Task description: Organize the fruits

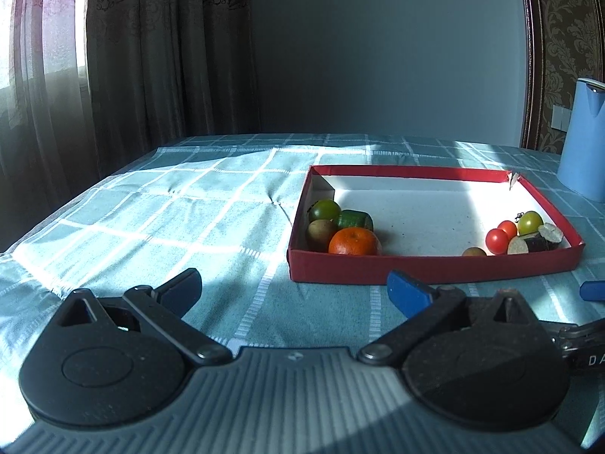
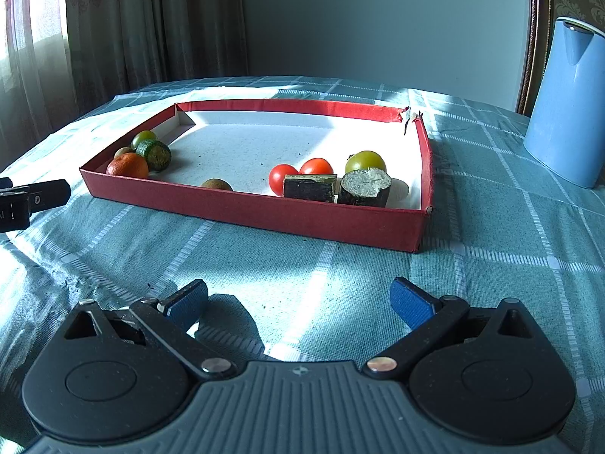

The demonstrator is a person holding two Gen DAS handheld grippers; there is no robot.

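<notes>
White letters "DA", cut off at the frame edge, on the black body of the right tool (image 1: 590, 355); small compass-like emblem moulded into each grey housing. No other legible text.

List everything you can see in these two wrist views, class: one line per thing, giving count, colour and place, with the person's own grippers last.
tray: 1, red walls, white floor, on the tablecloth.
orange: 1, orange, tray's near left corner.
kiwis: 2, brown, one by the orange, one at the near wall's middle.
green tomatoes: 2, green, one in each cluster.
green cut piece: 1, green, left cluster.
red tomatoes: 2, red, right cluster.
dark cut pieces: 2, dark skin, pale ends, tray's near right corner.
jug: 1, blue, right of the tray.
tablecloth: 1, teal check.
curtains: brown, back left.
left gripper: 1, black, blue pads, open.
right gripper: 1, black, blue pads, open.
</notes>
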